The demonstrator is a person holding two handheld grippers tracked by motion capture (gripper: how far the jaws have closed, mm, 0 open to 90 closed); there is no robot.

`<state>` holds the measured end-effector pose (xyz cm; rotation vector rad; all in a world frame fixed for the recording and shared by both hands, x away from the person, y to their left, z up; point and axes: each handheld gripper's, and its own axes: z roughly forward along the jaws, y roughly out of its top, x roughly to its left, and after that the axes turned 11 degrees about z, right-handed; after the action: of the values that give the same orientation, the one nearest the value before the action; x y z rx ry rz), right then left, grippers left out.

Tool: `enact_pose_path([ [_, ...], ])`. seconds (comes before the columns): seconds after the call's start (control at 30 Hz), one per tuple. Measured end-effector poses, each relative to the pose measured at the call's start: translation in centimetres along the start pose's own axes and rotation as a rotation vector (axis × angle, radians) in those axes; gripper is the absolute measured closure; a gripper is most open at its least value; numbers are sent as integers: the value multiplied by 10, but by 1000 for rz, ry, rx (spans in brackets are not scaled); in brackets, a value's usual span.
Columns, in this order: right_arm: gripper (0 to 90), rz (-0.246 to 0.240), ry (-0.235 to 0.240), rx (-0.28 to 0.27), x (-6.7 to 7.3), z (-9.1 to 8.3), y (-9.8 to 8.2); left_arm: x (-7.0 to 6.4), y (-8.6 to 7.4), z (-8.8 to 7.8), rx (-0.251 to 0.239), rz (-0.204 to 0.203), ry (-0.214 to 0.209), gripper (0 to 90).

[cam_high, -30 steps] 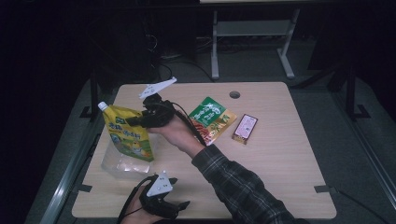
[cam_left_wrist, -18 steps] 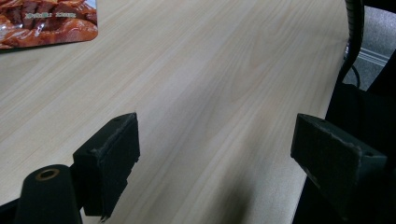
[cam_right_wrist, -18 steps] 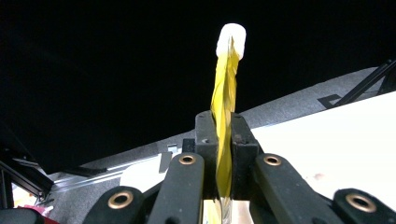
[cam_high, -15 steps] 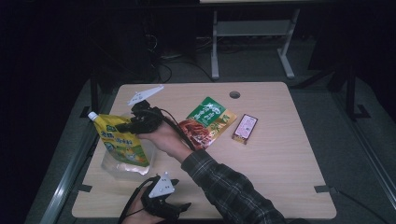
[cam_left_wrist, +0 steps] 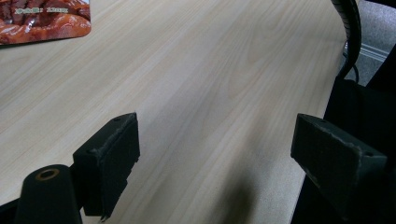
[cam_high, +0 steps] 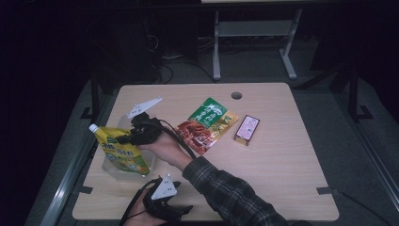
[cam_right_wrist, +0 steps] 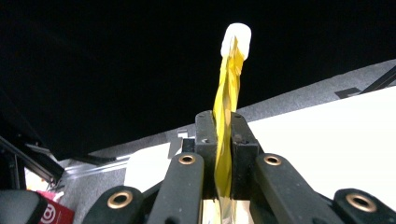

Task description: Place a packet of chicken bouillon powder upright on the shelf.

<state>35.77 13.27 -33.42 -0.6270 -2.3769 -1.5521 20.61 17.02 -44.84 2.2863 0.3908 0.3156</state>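
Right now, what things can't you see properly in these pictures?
- Clear tub, high view: the yellow pouch covers most of it, so its contents are hidden.
- Yellow pouch, right gripper view: seen edge-on in the right gripper, so its print is unreadable.
- Small box, high view: lettering too small.
- Red-and-green packet, left gripper view: cut off by the top edge.

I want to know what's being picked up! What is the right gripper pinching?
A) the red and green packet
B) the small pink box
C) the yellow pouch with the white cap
C: the right gripper has its jaws clamped on the yellow pouch, over the clear container.
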Motion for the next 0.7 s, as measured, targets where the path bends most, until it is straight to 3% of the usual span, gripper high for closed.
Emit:
enact_pose_path([
  [0.3,843,-29,-3,53,-2,-5,-9,0,0,1,4,1,-3,149],
  [0.5,837,-20,-4,82,0,-9,-14,1,-1,2,10,9,-1,148],
  [0.53,829,-43,-9,98,0,-11,-16,1,-1,2,12,9,-1,148],
  [0.63,818,-47,0,113,1,-12,-18,1,-1,3,20,14,-6,148],
  [0.7,764,-60,-2,130,3,-14,-18,1,-1,4,25,16,-9,148],
])
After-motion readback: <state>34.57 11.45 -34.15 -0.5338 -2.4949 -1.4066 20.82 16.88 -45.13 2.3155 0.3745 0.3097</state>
